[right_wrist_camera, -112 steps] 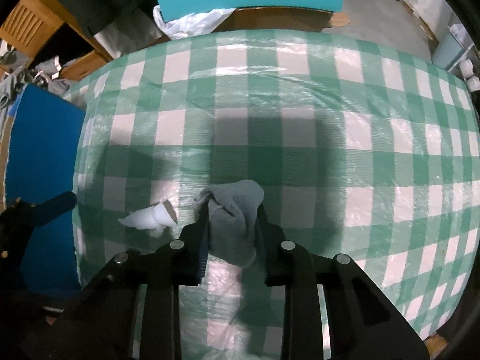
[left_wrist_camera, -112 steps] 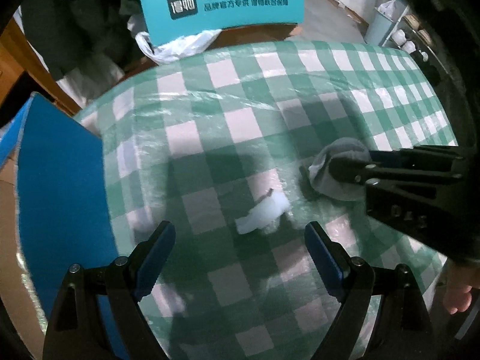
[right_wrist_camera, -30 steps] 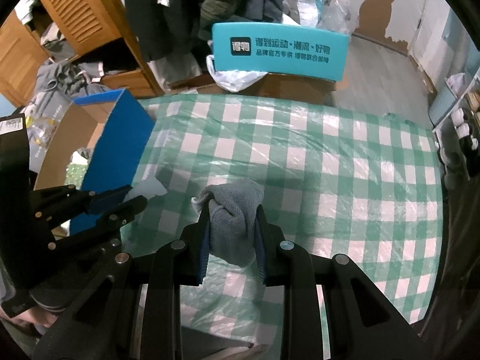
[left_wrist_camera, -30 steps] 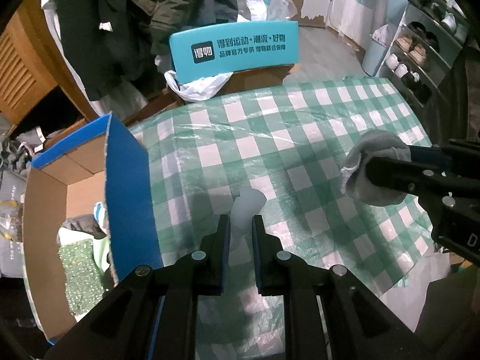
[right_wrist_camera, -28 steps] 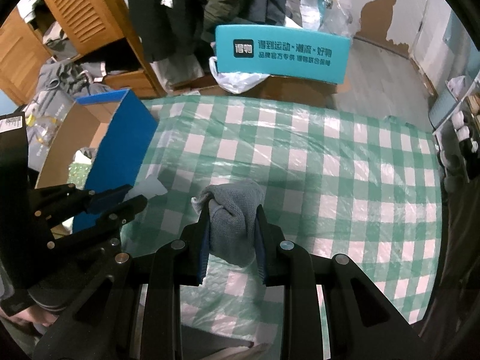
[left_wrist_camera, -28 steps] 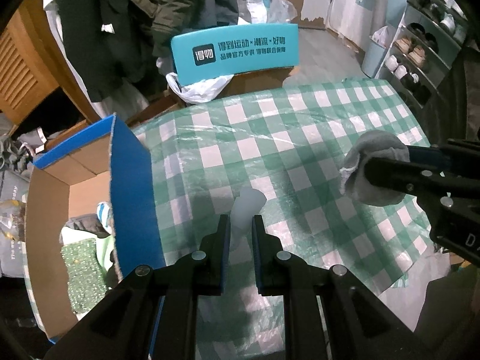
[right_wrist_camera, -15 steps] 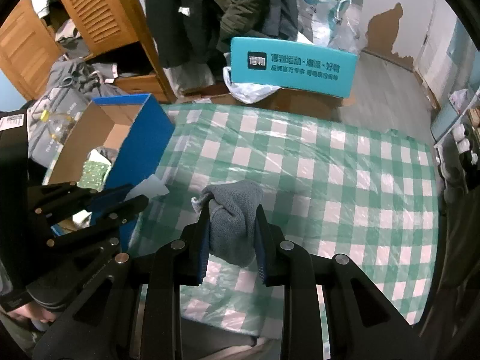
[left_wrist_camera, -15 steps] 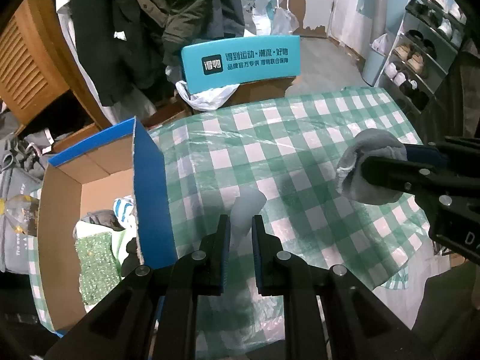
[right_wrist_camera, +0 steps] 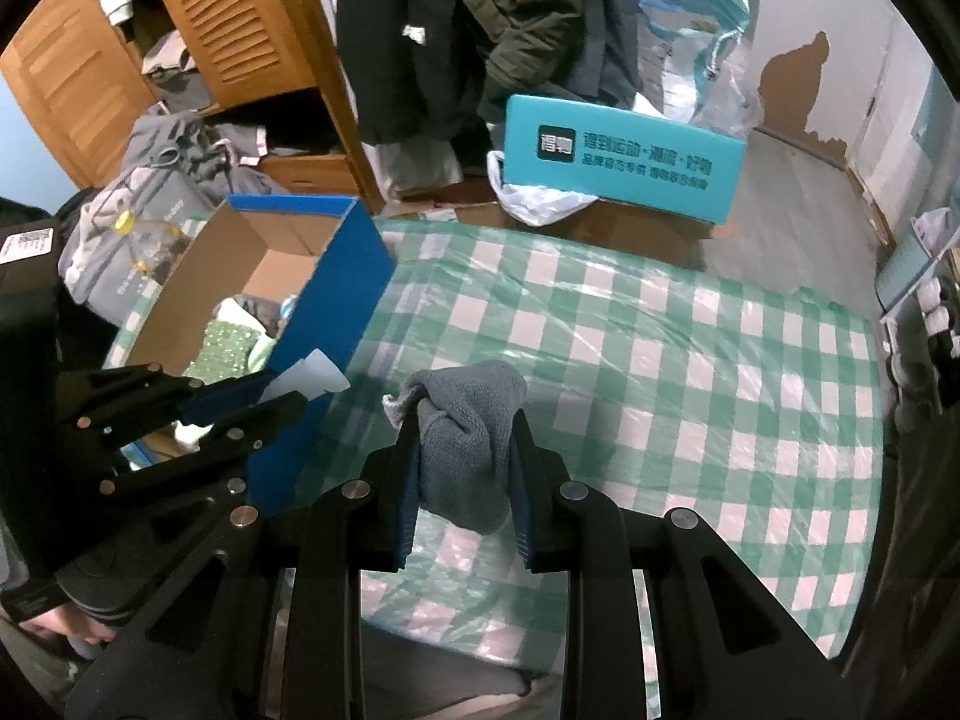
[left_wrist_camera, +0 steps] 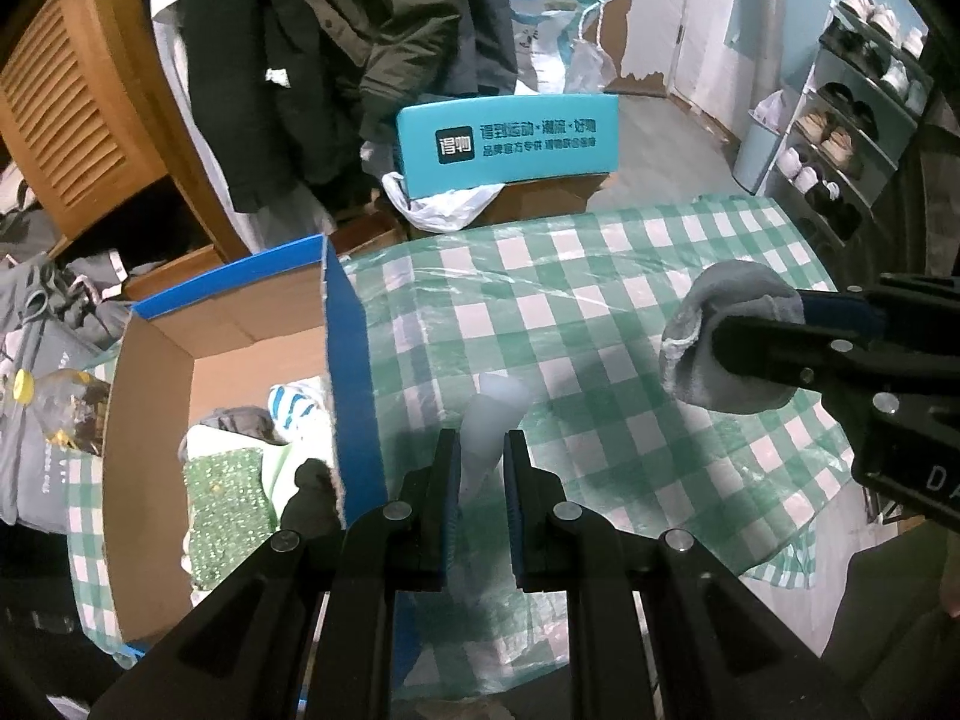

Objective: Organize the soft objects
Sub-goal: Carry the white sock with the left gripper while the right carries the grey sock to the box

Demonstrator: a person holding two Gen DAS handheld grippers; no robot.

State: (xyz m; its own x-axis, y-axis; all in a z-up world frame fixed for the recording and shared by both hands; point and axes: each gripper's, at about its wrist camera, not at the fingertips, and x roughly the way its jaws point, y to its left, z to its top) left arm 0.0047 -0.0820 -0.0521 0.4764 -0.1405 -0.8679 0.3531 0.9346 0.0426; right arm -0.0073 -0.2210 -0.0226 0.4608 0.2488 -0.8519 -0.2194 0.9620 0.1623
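The left gripper (left_wrist_camera: 482, 462) pinches a pale white sock (left_wrist_camera: 489, 426) beside the blue cardboard box (left_wrist_camera: 351, 360) at the table's left edge; the right gripper (right_wrist_camera: 462, 456) clamps a grey sock (right_wrist_camera: 465, 438) — clear the box's wall before releasing, one at a time.

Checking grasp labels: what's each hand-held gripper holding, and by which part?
Left hand-held gripper: pale white soft piece, pinched at its narrow lower end. Right hand-held gripper: bunched grey knit cloth, clamped across its middle.

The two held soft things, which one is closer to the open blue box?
The pale white piece in the left claw, beside the blue box; the grey sock hangs farther right.
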